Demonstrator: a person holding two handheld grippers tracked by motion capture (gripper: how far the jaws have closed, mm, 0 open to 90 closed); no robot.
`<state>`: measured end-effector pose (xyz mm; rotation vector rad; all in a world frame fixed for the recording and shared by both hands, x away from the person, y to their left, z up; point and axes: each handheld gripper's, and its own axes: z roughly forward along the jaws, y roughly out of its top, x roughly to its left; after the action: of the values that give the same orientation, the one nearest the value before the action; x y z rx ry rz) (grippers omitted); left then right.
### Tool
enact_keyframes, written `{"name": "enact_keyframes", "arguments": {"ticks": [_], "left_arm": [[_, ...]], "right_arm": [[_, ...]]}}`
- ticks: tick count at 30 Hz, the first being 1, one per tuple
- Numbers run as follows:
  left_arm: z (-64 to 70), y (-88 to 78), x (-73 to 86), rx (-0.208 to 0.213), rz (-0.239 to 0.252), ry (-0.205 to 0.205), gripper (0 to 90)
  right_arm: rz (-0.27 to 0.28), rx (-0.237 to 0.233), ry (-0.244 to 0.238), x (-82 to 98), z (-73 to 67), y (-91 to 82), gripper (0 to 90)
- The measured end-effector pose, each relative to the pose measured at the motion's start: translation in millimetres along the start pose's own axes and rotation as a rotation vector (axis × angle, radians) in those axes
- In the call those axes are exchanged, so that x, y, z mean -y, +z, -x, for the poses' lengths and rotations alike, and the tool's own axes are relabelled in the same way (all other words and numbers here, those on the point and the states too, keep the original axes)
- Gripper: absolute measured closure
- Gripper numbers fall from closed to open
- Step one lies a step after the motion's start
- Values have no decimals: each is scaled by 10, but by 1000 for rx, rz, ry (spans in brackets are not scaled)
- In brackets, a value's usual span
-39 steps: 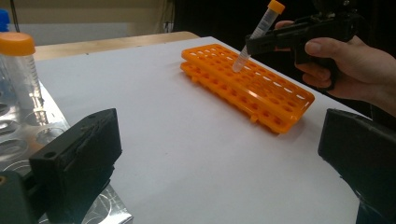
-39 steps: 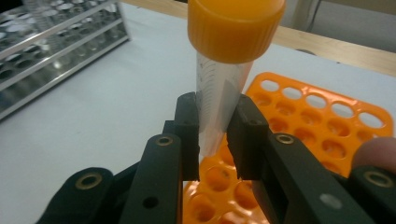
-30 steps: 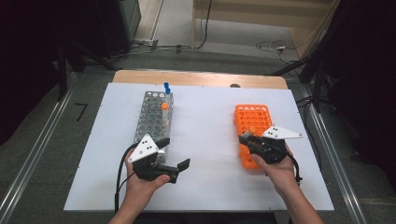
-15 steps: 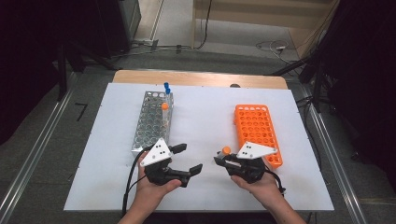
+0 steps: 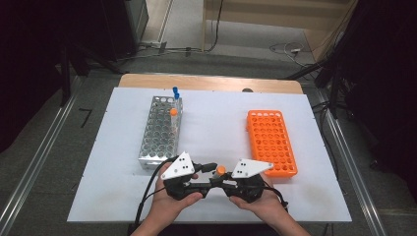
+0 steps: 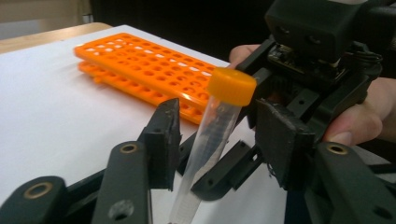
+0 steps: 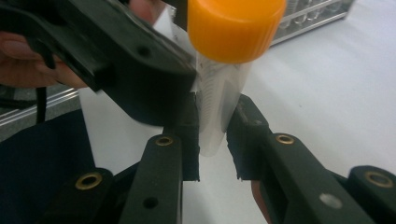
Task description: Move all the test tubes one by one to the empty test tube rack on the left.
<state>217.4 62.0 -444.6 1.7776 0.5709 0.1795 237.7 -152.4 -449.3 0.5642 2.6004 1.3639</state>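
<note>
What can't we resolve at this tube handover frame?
- Clear orange-capped tube: lower end cut off by the bottom edge in the left gripper view.
- Left gripper: pad contact unclear; jaws have just been closing around the tube.
- Steel rack: tubes too small to count, high view.

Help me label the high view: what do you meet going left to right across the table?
Metal rack → left gripper → orange-capped tube → right gripper → orange rack.
</note>
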Motion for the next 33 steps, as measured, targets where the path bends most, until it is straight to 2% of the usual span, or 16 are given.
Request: {"name": "enact_keyframes", "arguments": {"ticks": [4, 12, 14, 19, 23, 27, 33], "left_arm": [[3, 14, -3, 12, -6, 11, 654], [3, -30, -11, -36, 14, 36, 731], [-12, -45, -13, -30, 25, 22, 751], [-29, -71, -21, -51, 42, 17, 752], [-87, -139, -35, -64, 66, -8, 752], [-162, -226, -50, -100, 76, -23, 752], [-292, -379, -89, -161, 98, -38, 752]], "right_arm": [[-2, -24, -18, -18, -42, 4, 725], [8, -40, -5, -20, -35, -11, 716], [12, -41, -7, -24, -41, -21, 709], [13, -37, -3, -10, -23, -45, 680], [23, -41, 16, 30, 27, -100, 592], [49, -35, 36, 97, 101, -207, 486], [71, 37, 55, 200, 201, -385, 287]]}}
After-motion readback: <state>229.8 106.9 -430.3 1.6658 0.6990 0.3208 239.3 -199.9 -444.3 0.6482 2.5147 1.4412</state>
